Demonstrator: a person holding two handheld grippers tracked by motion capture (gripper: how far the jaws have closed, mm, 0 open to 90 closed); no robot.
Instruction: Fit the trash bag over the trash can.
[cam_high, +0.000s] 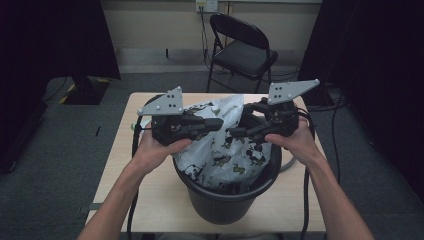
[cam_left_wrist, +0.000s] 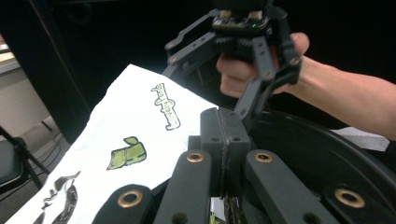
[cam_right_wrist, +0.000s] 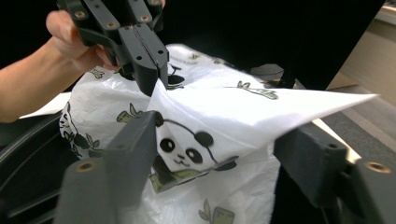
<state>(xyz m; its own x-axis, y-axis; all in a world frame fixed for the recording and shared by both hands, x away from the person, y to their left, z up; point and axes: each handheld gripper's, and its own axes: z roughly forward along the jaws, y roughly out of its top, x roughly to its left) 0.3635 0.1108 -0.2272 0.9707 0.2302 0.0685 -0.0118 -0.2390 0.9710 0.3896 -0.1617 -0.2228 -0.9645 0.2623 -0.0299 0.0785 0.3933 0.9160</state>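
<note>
A black bin (cam_high: 225, 205) stands on the table with a white panda-print plastic bag (cam_high: 220, 150) in it. From the left, my left gripper (cam_high: 220, 122) reaches over the bin's mouth, shut on a pinched-up edge of the bag (cam_right_wrist: 224, 107). The right gripper view shows those closed tips (cam_right_wrist: 155, 79) biting the film. My right gripper (cam_high: 232, 133) faces it from the right. Its jaws stand wide open (cam_right_wrist: 222, 135) with the raised bag fold between them, and the pads do not press on it. In the left gripper view my own jaws (cam_left_wrist: 225, 114) are closed beside the bag (cam_left_wrist: 140, 135).
The bin sits near the front of a small light wooden table (cam_high: 125, 170). A black folding chair (cam_high: 242, 50) stands behind the table. Cables trail off both sides, and dark curtains hang at left and right over grey carpet.
</note>
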